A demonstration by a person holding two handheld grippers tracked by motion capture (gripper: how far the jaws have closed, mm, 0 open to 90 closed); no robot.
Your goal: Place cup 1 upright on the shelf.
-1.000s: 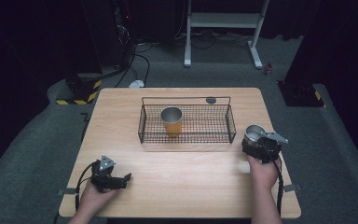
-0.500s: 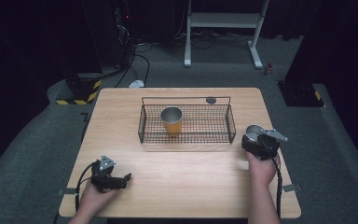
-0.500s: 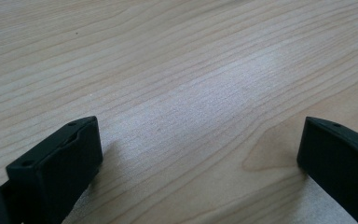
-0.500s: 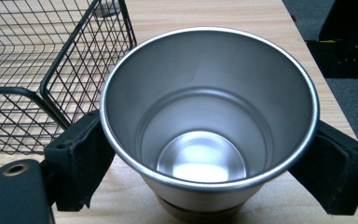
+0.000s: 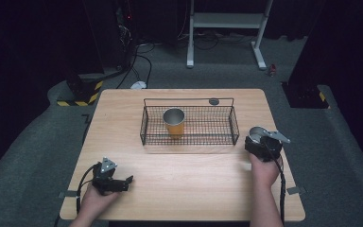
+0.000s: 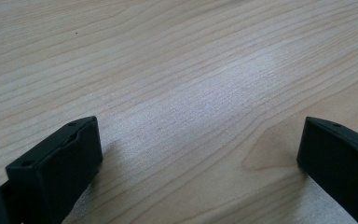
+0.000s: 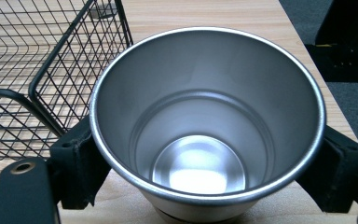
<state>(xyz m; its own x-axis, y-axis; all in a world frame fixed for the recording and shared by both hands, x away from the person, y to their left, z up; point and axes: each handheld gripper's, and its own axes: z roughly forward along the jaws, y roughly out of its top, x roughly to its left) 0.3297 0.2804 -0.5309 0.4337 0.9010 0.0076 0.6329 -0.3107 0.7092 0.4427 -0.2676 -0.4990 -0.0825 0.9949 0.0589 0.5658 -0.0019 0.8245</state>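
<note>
The right claw is clamped on a steel cup, one jaw on each side of its wall, just off the right end of the wire basket. In the right gripper view the cup stands upright, mouth open and empty (its base seems to sit on or just above the desk). An orange cup already stands upright inside the basket, left of its middle. The left claw rests on the desk well in front of the basket's left end, jaws apart and holding nothing. By my reading, one cup is stowed; the steel one is gripped but not yet carried over the basket's rim and set down.
</note>
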